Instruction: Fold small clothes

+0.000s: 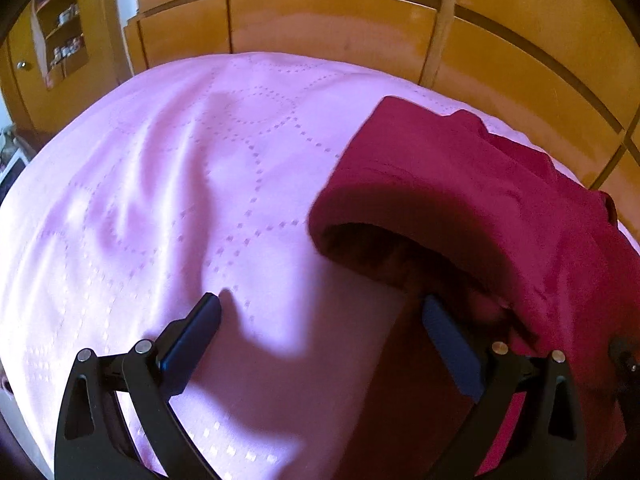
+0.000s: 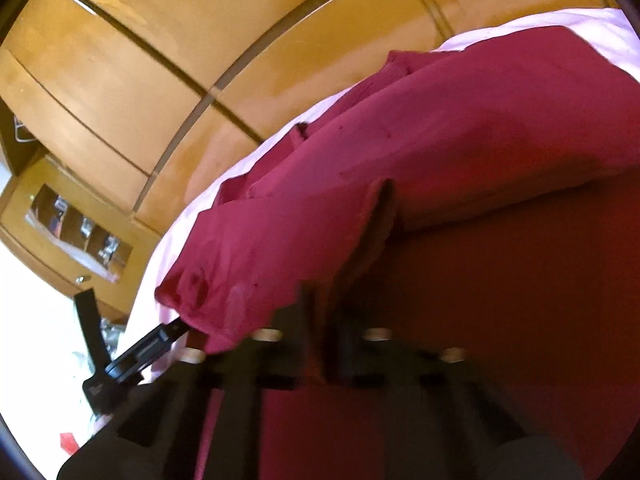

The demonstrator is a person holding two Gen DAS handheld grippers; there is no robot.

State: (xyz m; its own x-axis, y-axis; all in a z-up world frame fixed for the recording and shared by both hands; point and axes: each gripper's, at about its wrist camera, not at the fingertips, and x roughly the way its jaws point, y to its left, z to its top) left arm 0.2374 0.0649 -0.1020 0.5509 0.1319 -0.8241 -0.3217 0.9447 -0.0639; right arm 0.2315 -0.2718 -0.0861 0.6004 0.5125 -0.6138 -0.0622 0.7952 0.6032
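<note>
A dark red garment lies on the right part of a pink quilted bedspread. Its near edge is lifted and arches over a shadowed hollow. My left gripper stands open and wide above the bedspread. Its right finger sits under the lifted red edge and its left finger is over bare pink cloth. In the right wrist view the red garment fills most of the picture. My right gripper is shut on a fold of it, which rises in a ridge between the two fingers.
Orange wooden wardrobe doors stand close behind the bed and also show in the right wrist view as wardrobe doors. An open shelf with small items is at the far left. A black tool part pokes out by the garment's left edge.
</note>
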